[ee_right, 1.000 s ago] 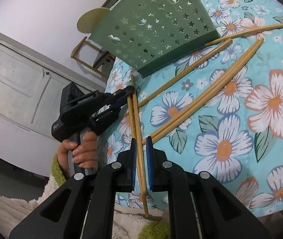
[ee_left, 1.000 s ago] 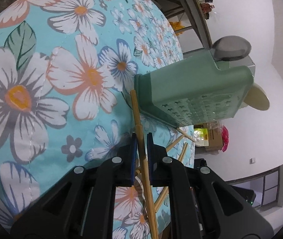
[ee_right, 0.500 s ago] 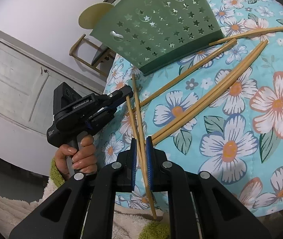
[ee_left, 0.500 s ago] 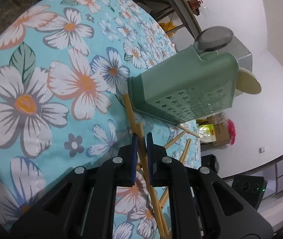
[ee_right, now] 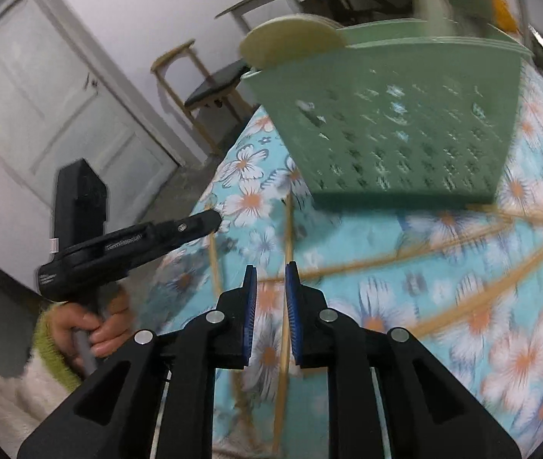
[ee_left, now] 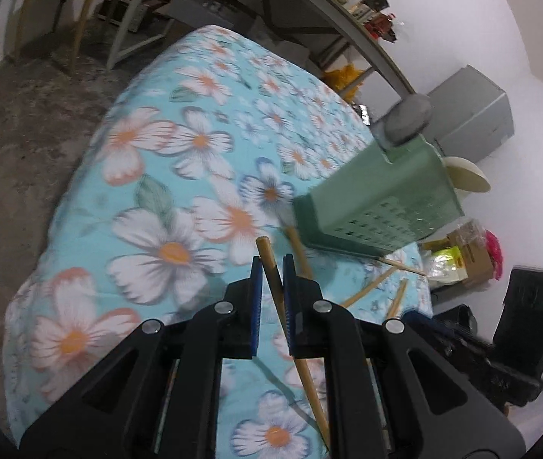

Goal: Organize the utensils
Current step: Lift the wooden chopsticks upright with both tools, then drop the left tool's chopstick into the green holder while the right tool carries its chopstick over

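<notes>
One chopstick (ee_left: 271, 271) is clamped in the left gripper (ee_left: 269, 267), lifted off the floral cloth (ee_left: 149, 206) for the green basket (ee_right: 386, 122); the right gripper (ee_right: 270, 271), its jaws just opening, pinches nothing.

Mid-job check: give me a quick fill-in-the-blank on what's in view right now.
1. The left hand-held gripper is shut on one wooden ____.
2. The perforated utensil basket is ____ in colour.
3. The cloth under it is printed with ____.
Missing words: chopstick; green; flowers.
</notes>
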`<state>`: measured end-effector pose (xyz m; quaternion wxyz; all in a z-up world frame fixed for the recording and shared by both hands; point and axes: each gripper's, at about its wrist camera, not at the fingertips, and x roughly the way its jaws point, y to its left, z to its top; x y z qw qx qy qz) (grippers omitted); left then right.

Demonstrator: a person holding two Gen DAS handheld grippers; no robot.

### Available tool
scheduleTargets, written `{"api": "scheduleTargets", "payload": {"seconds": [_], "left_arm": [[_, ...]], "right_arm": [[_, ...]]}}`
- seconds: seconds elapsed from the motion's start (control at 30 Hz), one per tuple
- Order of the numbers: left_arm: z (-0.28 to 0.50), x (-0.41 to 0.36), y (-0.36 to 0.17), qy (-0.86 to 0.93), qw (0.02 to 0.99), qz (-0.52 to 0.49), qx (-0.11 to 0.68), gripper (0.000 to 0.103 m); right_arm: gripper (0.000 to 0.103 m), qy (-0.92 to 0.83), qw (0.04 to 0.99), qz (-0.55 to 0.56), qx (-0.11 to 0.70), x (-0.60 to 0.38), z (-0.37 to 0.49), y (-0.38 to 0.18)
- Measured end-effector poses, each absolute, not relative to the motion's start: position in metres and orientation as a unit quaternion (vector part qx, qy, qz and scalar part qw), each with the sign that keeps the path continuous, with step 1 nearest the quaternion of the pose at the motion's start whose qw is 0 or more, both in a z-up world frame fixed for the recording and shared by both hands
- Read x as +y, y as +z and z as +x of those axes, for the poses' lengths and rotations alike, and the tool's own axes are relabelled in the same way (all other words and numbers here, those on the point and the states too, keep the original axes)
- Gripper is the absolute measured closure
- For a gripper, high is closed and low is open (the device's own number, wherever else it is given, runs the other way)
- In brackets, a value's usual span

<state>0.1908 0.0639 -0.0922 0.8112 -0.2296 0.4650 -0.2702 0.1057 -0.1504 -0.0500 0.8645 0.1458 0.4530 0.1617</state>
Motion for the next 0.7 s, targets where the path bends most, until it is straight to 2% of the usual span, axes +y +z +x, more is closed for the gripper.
{"api": "scheduleTargets", "payload": {"seconds": [0.37,0.7], "left_arm": [[0.193,0.081,-0.103,-0.267,0.811,-0.232,0.466,0.092],[0.194,0.08,-0.109,-0.27,0.807,-0.236,0.47,0.092]], "right_arm": [[0.087,0.119,0.871,-0.035,0.475,-0.087,0.17,-0.083],[0.088,0.091,0.864,-0.049,0.493,-0.078,0.187,-0.096]]}}
